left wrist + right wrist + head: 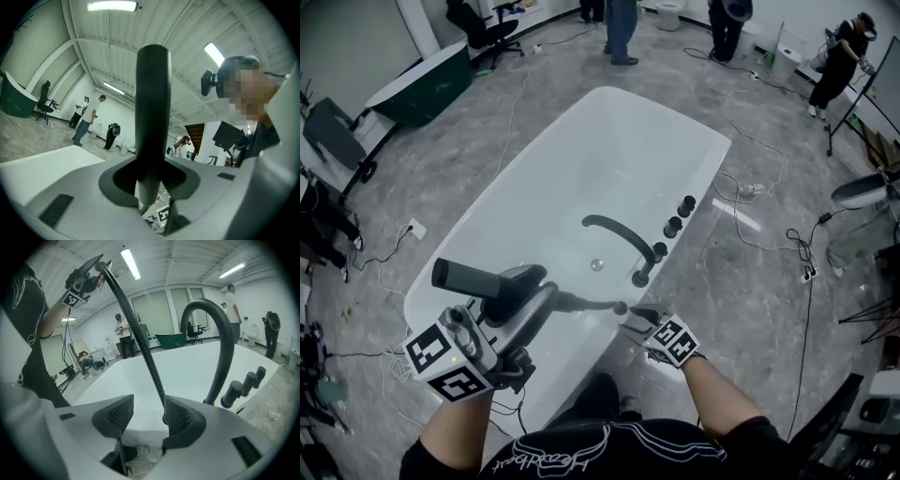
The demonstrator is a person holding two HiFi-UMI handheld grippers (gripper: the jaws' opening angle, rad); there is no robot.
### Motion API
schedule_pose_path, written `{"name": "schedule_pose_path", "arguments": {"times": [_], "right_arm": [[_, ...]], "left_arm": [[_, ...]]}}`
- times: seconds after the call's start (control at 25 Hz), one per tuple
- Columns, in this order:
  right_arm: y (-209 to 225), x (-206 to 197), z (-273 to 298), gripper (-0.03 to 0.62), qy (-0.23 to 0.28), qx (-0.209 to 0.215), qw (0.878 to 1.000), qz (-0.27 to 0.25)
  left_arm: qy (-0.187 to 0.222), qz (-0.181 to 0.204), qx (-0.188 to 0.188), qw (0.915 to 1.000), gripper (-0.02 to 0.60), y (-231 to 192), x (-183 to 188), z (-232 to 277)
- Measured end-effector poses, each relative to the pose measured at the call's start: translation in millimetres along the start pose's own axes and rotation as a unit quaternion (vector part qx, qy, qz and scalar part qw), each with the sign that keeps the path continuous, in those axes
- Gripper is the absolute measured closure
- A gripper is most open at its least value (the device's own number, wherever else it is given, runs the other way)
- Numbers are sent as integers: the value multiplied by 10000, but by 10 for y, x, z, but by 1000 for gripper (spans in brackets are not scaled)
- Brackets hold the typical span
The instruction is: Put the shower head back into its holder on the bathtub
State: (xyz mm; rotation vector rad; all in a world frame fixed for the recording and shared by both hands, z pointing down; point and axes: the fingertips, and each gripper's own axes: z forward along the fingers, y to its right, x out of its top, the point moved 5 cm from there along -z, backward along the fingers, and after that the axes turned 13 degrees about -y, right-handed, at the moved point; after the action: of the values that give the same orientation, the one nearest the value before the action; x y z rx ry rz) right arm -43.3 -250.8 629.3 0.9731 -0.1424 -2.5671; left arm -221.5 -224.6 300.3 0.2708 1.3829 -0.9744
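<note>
Standing by the white bathtub (609,159) here. The person is at the near end of it with a hand-held gripper in each hand. The left hand-held gripper (523,286) is clamped on the black shower head (467,277). From above, the shower head lies about level over the tub's near left rim, its butt end sticking out to the left. In the left gripper view it fills the gap between the jaws, both pressed on it.

The ribbed black hose (586,303) runs from there across to the right hand-held gripper (636,319), which is down by the near right rim. Those jaws stand apart. The hose passes through the gap and lies along the inner edge of one pad, while the other pad is clear of it, so nothing's pinched (it's just resting there).

Just past that gripper is the curved black spout (619,232), with three black knobs (673,227) in a row on the rim beside it. I can't tell which fitting is the holder. The drain (597,265) sits in the tub floor below the spout.

As for writing, each gripper's cube (445,361) carries black-and-white square markers. There's white script across the person's black shirt (548,459), but I can't read it. No brand shows on the tub.

A dark green tub (422,89) stands off to the left, and cables (797,253) trail over the grey floor.
</note>
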Motion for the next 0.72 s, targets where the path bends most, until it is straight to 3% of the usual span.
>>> {"name": "schedule_pose_path", "arguments": {"times": [0.16,0.28,0.4,0.56,0.72], "right_arm": [[6,-128,-208,407,173,-72,9995,253],[-71,-58,-318,407,484,-11,9979,421],[-125,-31,-518,414,775,-3,9958,492],[-130,-99,-791,482,1052,-148,9928,546],[-170,-152,-970,537,1333,-217,9885,684]], "left_arm": [[-399,292,59,9988,463,59,-207,247],[-782,736,245,9939,463,74,-415,417],[-1086,935,262,9893,463,101,-658,688],[-1403,1149,259,9831,463,113,-981,1011],[-1812,1660,344,9687,463,75,-1400,1218]]}}
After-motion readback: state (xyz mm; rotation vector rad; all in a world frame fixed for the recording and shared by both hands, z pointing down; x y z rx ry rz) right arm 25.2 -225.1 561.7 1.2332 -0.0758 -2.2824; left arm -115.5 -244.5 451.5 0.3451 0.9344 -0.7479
